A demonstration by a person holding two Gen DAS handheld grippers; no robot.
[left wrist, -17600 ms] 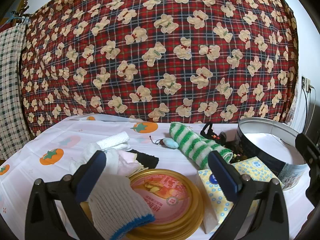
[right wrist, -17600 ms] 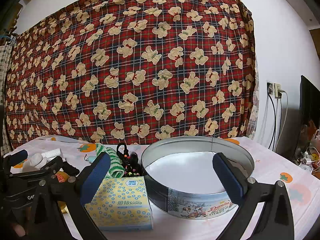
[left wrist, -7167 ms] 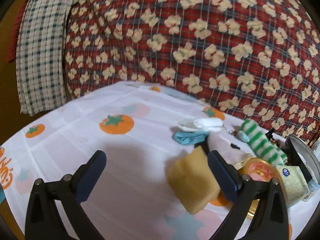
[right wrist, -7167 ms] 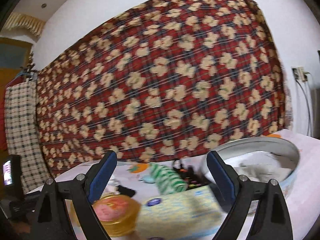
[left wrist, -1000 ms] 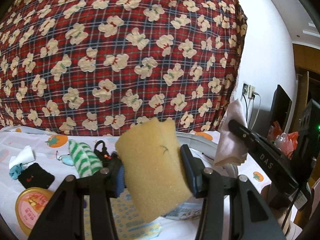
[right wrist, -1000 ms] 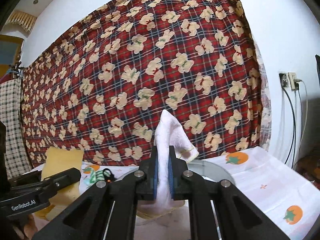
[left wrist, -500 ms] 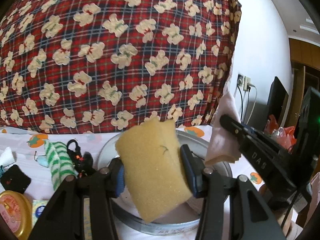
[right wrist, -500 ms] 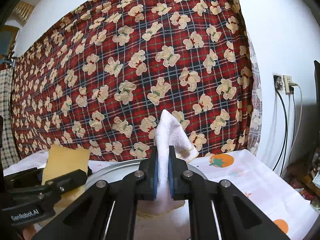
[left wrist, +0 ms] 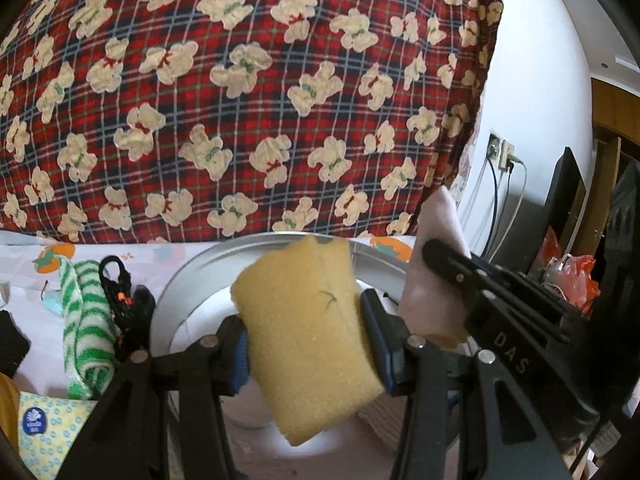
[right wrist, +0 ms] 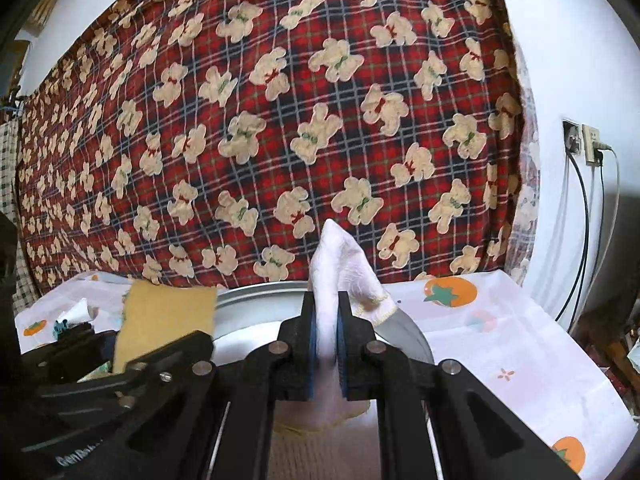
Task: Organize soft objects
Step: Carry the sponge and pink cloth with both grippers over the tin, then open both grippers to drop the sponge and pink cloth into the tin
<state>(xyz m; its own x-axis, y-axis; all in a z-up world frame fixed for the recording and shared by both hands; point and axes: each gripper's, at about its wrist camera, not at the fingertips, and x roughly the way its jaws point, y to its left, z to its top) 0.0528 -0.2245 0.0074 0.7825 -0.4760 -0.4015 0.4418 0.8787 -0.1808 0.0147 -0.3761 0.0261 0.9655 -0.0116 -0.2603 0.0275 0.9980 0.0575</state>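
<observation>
My left gripper (left wrist: 306,344) is shut on a yellow sponge (left wrist: 308,332) and holds it over the round metal tin (left wrist: 188,280). My right gripper (right wrist: 325,344) is shut on a white cloth (right wrist: 340,264), also above the tin (right wrist: 256,296). The cloth shows pale pink in the left wrist view (left wrist: 434,276), just right of the sponge. The sponge appears in the right wrist view (right wrist: 168,316) at the left, held in the other gripper. The tin's floor is mostly hidden behind both grippers.
A green striped rolled cloth (left wrist: 84,320), a black tangle of cord (left wrist: 124,300) and a tissue pack (left wrist: 44,428) lie left of the tin. A red plaid bear blanket (left wrist: 240,100) hangs behind. Wall sockets and cables (right wrist: 588,184) are at the right.
Both grippers have moved forward with their loads, from beside the tin to over it. The tin now fills the lower view. Both grips are unchanged.
</observation>
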